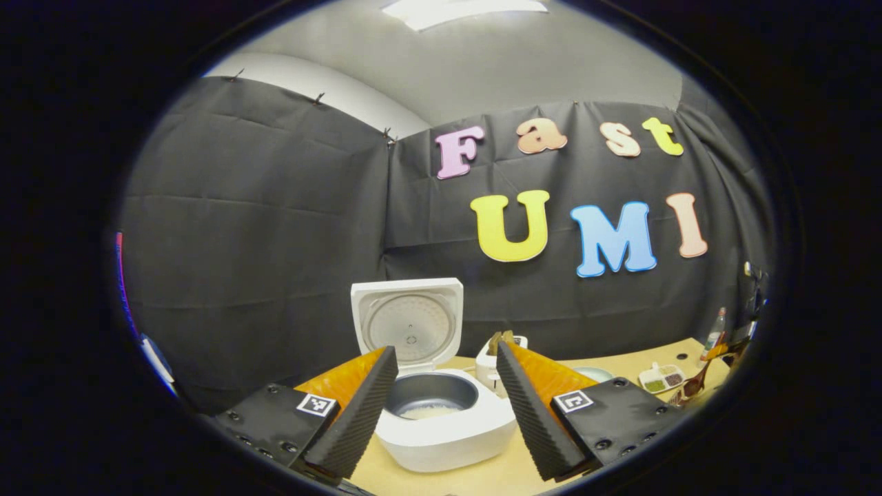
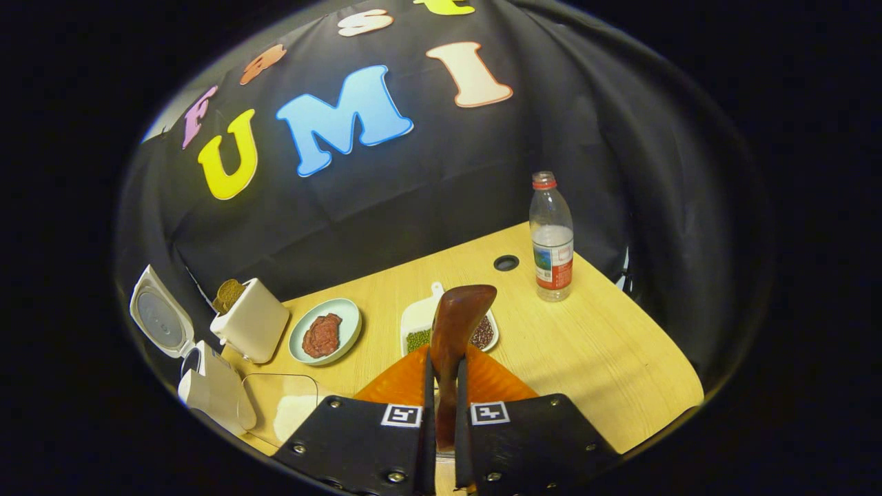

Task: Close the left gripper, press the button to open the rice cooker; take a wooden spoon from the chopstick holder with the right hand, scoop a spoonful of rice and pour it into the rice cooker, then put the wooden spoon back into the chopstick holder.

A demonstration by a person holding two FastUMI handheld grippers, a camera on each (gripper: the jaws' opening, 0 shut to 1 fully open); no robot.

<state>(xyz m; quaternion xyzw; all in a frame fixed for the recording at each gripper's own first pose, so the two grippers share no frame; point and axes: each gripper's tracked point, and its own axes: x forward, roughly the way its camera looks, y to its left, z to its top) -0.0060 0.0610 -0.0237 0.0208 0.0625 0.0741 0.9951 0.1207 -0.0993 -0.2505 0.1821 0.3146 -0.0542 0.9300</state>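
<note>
Left gripper (image 1: 446, 406) apart (before open rice cooker (image 1: 441, 413)) — right gripper (image 2: 441, 372) clamped on wooden spoon (image 2: 458, 324).

No legible text on the water bottle (image 2: 551, 238) label.

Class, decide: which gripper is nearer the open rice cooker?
Left. The left gripper hovers open right over the rice cooker; the right gripper, holding the wooden spoon, sits farther off, above the table.
</note>
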